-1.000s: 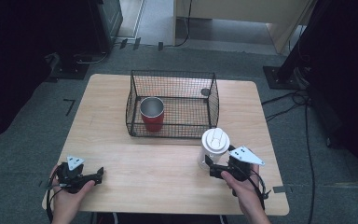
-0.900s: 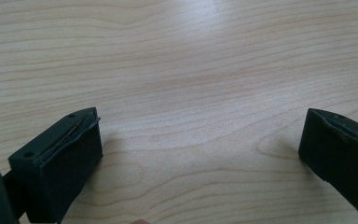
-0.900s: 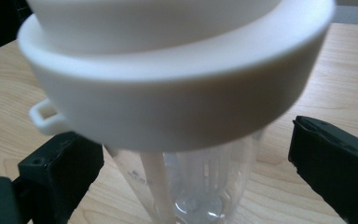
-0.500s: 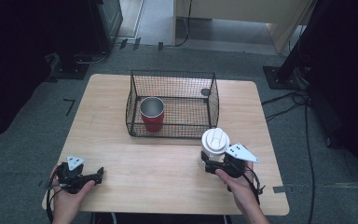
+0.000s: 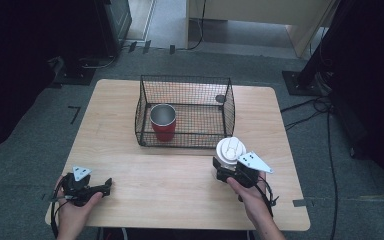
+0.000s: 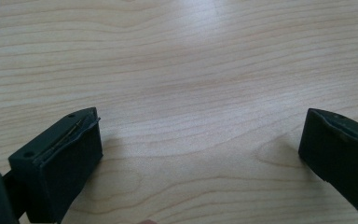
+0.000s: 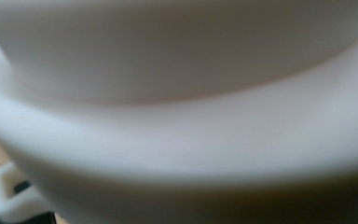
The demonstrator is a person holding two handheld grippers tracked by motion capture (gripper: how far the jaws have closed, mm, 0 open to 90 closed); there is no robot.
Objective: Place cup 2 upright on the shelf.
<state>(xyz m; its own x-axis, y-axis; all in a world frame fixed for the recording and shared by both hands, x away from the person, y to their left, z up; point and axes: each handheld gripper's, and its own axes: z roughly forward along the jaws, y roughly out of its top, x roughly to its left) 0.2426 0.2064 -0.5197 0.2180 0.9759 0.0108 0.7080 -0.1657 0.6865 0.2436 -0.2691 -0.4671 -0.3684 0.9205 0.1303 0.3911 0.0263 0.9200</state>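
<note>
Two grippers, one wire basket, two cups on a pale wooden table (image 5: 180,185).

Item 1, at 8 o'clock of the table: left gripper (image 5: 106,185), resting on the tabletop in the person's left hand (image 5: 72,207). Its own view shows the jaws spread wide over bare wood, nothing between them.

Item 2, centre toward 12 o'clock: black wire basket (image 5: 145,107), open at the top. Inside it, at its 8 o'clock corner, a red cup (image 5: 163,122) stands upright with a metal-lined mouth.

Item 3, at 4 o'clock of the table, just outside the basket's near right corner: white lidded cup (image 5: 231,150), upright. The right gripper (image 5: 225,167) has just been closing on it; the jaws now pinch its body below the lid, and its own view shows white plastic (image 7: 177,116) at point-blank range.

Risks, as judged: the grip sits low on a tall cup, so a fast lift could tip it. A hard squeeze might pop the lid. Carried toward the basket, the base could catch the wire rim.
</note>
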